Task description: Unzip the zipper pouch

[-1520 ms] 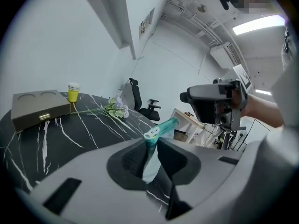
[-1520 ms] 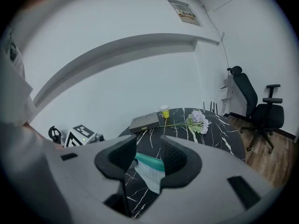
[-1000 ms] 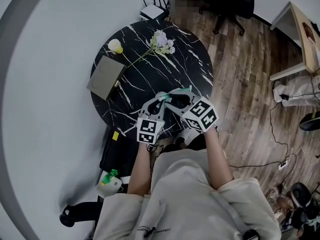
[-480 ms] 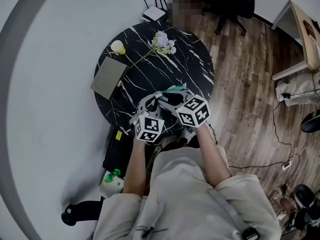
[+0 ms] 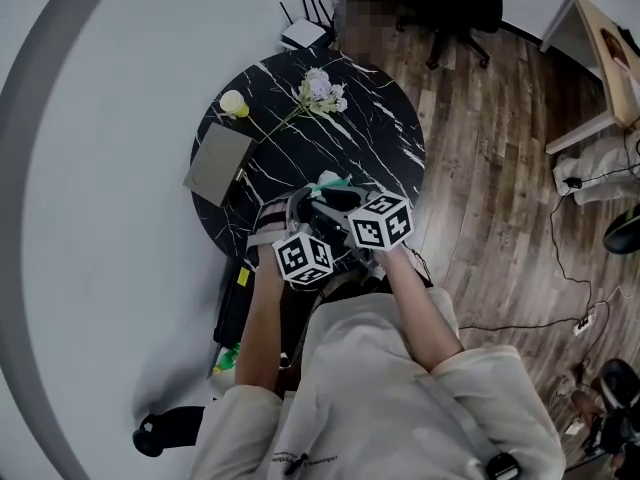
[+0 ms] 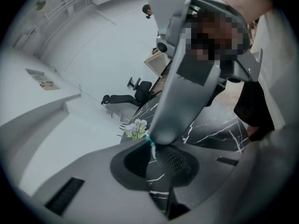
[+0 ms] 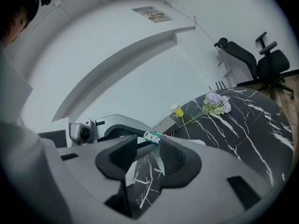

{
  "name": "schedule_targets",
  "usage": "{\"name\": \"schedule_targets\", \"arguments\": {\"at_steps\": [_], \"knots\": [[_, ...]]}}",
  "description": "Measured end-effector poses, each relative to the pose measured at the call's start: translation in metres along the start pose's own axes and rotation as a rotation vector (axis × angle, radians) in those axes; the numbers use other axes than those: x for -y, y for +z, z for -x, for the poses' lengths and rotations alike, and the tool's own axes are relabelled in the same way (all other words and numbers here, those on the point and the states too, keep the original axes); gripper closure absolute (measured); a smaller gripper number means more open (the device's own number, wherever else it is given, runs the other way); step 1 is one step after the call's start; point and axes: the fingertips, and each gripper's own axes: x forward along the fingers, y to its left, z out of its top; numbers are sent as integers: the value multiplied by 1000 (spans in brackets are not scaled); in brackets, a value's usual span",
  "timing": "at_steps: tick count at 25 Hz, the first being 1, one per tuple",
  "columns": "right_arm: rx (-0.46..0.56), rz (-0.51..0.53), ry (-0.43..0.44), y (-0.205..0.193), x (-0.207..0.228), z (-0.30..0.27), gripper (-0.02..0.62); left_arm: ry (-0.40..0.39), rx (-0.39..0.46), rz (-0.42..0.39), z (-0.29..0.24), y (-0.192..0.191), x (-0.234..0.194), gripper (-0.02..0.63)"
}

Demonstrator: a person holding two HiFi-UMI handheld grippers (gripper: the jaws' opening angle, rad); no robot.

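Zipper pouch (image 5: 334, 182), teal and white, is held up over the near edge of the black marble tabletop (image 5: 370, 128), between the two grippers; little of it shows. Left gripper (image 6: 153, 148) has its jaws nearly together, pinching the pouch's teal-white end at the tips. Right gripper (image 7: 149, 143) has jaws apart with tabletop showing through the gap; they have just been opening, and the pouch end sits between the tips, can't tell if a pad touches it. The grippers face each other, tips close together. Further back on the tabletop are a pale purple flower (image 5: 320, 88) lying down, a yellow cup (image 5: 233, 102) and a grey flat pad (image 5: 218, 163) at the left edge. Beyond the tabletop stand a router (image 5: 303, 30) and an office chair (image 5: 450, 3).
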Motion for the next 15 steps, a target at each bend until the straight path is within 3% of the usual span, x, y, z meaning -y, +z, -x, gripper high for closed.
{"name": "schedule_targets", "arguments": {"at_steps": [4, 12, 15], "knots": [[50, -119, 33, 1, 4, -1, 442, -3, -40, -186, -1, 0, -2, 561], [151, -342, 157, 6, 7, -4, 434, -6, -67, -347, -5, -5, -5, 561], [185, -414, 149, 9, 11, -8, 437, 34, -91, -390, -5, -7, -11, 561]]}}
